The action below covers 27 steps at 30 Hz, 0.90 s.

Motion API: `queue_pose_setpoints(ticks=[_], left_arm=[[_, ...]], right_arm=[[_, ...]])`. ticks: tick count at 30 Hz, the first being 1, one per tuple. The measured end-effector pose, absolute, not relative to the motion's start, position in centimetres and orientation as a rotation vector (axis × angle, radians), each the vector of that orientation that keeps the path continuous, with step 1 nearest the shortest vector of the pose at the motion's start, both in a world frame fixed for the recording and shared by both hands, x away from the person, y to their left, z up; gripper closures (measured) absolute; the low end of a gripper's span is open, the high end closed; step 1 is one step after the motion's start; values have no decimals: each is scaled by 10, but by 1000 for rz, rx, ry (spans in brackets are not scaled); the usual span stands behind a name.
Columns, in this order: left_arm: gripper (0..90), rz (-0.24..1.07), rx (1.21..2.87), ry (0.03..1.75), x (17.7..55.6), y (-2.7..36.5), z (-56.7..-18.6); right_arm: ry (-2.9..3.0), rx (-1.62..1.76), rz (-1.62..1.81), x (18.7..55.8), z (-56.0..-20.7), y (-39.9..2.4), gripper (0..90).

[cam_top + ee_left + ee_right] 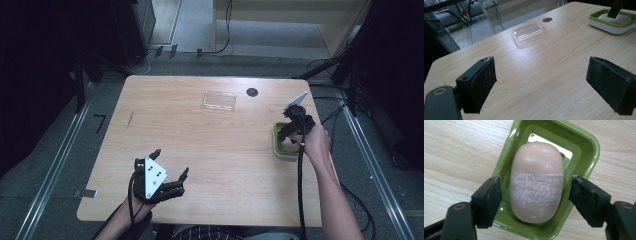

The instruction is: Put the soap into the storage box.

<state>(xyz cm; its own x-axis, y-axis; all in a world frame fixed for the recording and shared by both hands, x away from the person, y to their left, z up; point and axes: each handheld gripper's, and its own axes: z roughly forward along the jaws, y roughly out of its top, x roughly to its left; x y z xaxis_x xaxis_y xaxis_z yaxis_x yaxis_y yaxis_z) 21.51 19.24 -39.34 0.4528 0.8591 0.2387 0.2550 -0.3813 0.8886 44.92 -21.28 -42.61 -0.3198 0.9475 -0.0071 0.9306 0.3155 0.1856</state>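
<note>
The right claw (536, 195) was held with its jaws apart on either side of the soap bar (537, 182), which lay in the green dish (589, 147) at about four o'clock on the worktop (215, 150), neither jaw touching it. The left claw (167, 172) was kept wide apart and empty near seven o'clock. Were the jaws closed unevenly, the slick, rounded bar could likely be squeezed out, or the light dish dragged along and tipped.
</note>
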Motion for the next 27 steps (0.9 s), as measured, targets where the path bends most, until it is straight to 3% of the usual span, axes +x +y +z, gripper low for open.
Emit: queue_pose_setpoints(ticks=[9, 27], left_arm=[[98, 926, 1865, 956, 213, 195, -394], [98, 932, 1874, 948, 211, 194, -394]], right_arm=[[2472, 1728, 204, 440, -416, -207, 137], [2508, 1671, 227, 398, -394, -211, 110]])
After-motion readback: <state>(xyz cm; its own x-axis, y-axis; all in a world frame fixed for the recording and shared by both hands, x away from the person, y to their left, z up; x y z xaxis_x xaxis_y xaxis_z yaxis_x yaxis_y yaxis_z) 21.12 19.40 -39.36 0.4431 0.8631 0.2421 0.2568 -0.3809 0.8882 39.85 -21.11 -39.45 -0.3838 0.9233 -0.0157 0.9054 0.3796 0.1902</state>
